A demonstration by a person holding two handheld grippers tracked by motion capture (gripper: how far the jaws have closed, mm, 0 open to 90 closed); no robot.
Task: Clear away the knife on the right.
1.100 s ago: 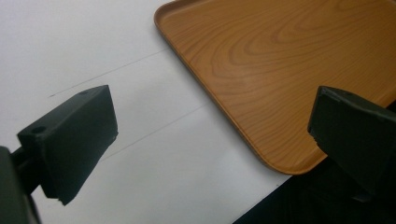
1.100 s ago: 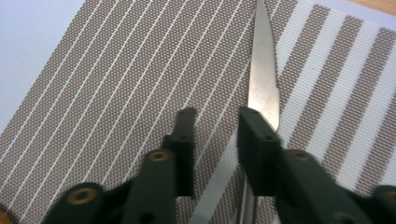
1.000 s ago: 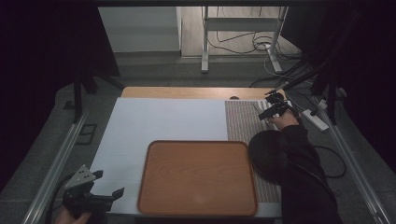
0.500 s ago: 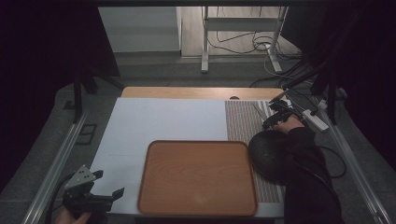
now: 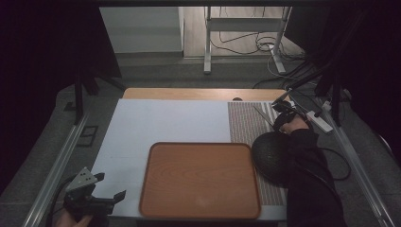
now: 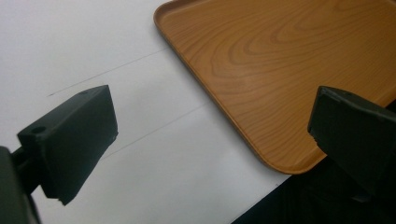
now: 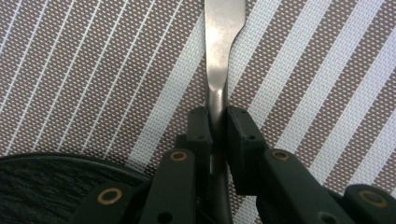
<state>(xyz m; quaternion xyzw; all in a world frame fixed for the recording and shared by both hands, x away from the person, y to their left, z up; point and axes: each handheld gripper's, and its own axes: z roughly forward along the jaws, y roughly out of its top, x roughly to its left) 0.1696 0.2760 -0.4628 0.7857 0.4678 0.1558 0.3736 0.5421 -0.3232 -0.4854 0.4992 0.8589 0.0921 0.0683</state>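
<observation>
— While the left gripper (image 5: 101, 198) hangs idle at seven o'clock, off the near-left corner of the white sheet (image 5: 165, 123), what do its jaws look like?

— Wide apart with nothing between them. The left gripper view shows both black jaws spread over the white sheet (image 6: 93, 46), with the near-left corner of the wooden tray (image 6: 289, 60) just beyond them. The tray (image 5: 198, 179) itself sits bare at six o'clock on the table.

— And farther out?

— At four o'clock a dark round bowl (image 5: 272, 156) rests on the striped placemat (image 5: 246, 123), just right of the tray. Beyond it, at about two o'clock, the right gripper (image 5: 279, 120) works over the mat's far end.

— What has changed there?

— Compared with a second ago, the right hand sits a touch farther toward the table's right edge, and its jaws have just been closing. The right gripper view shows them now clamped on the thin neck of a metal utensil (image 7: 219, 56); the flat handle runs away from the jaws over the striped placemat (image 7: 93, 70), and the bowl's (image 7: 46, 186) rim shows at the lower left.

— Is it lifted?

— That cannot be told; it looks to lie on or just above the mat. Which kind of utensil it is cannot be told either, since its working end is hidden under the gripper.

— Meaning?

— The grasp seems made, so the pick-up step is probably done; carrying the utensil comes next, likely toward the tray or bowl.
</observation>
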